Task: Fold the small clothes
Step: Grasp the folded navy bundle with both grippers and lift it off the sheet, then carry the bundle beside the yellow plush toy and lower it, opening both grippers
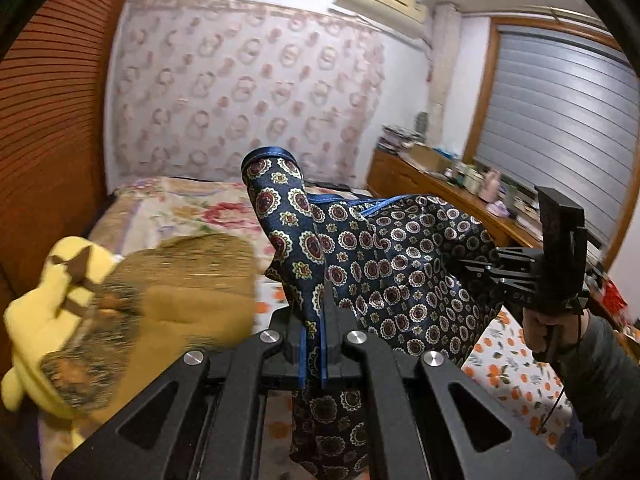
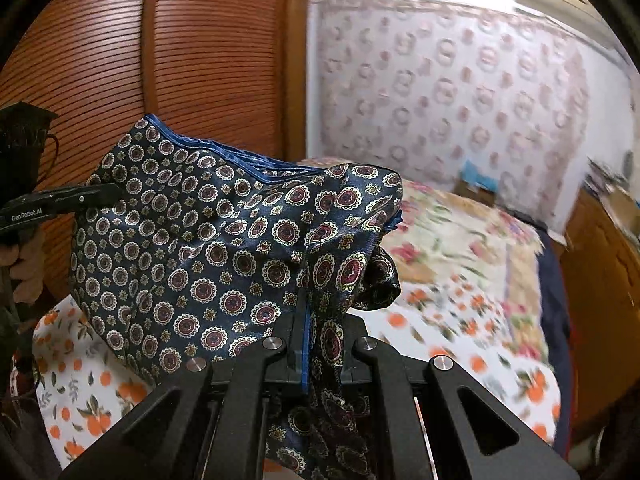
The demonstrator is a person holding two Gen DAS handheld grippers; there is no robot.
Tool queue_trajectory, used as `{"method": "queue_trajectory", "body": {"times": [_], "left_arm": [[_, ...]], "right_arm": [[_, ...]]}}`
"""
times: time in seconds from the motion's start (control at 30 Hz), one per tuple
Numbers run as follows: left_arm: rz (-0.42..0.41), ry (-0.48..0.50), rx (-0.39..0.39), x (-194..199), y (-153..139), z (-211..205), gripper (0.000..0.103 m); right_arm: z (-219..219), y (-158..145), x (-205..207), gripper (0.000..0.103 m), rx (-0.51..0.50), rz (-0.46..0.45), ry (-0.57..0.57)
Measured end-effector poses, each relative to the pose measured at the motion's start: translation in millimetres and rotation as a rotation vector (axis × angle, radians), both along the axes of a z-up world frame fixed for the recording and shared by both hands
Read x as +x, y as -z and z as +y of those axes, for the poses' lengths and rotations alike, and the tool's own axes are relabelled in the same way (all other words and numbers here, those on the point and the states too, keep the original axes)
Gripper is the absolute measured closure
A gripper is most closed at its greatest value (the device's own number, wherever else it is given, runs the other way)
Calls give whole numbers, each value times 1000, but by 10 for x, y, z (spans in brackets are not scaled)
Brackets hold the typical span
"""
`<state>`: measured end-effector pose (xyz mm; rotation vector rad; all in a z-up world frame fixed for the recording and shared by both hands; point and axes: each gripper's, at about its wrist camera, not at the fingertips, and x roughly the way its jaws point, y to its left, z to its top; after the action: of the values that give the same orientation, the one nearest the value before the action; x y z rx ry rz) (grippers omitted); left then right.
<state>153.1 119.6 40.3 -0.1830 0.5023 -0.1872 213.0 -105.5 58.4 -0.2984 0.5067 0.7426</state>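
Observation:
A navy patterned silk cloth (image 1: 400,264) with a blue hem hangs in the air above the bed, stretched between both grippers. My left gripper (image 1: 314,320) is shut on one edge of it, a flap standing up past the fingers. In the same view the right gripper (image 1: 484,268) grips the far side, held by a hand in a grey sleeve. In the right wrist view the cloth (image 2: 208,248) spreads leftward, my right gripper (image 2: 306,312) is shut on its hem, and the left gripper (image 2: 108,194) pinches the far edge.
Below lies a bed sheet with orange print (image 2: 460,320) and a floral quilt (image 1: 192,208). A yellow plush toy (image 1: 52,304) and a mustard garment (image 1: 192,280) sit at the left. A ribbed wooden wardrobe (image 2: 180,60) stands behind; a cluttered wooden counter (image 1: 448,180) runs along the window.

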Motion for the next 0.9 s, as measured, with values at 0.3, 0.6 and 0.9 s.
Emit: {"method": "queue_trajectory", "body": {"times": [0.3,0.6,0.9], "left_arm": [[-30,-135,-29,-60,110,545,98],[-14,-302,-68,-291,499,956,98],[61,-362,-91,-382,775,1104,98]], "right_arm": [[562,-75,473,96,-77,-62,-114],[1368,-72,933,96,-176,-151,-222],[2094,152,1379,96,-226,-136,-319]]}}
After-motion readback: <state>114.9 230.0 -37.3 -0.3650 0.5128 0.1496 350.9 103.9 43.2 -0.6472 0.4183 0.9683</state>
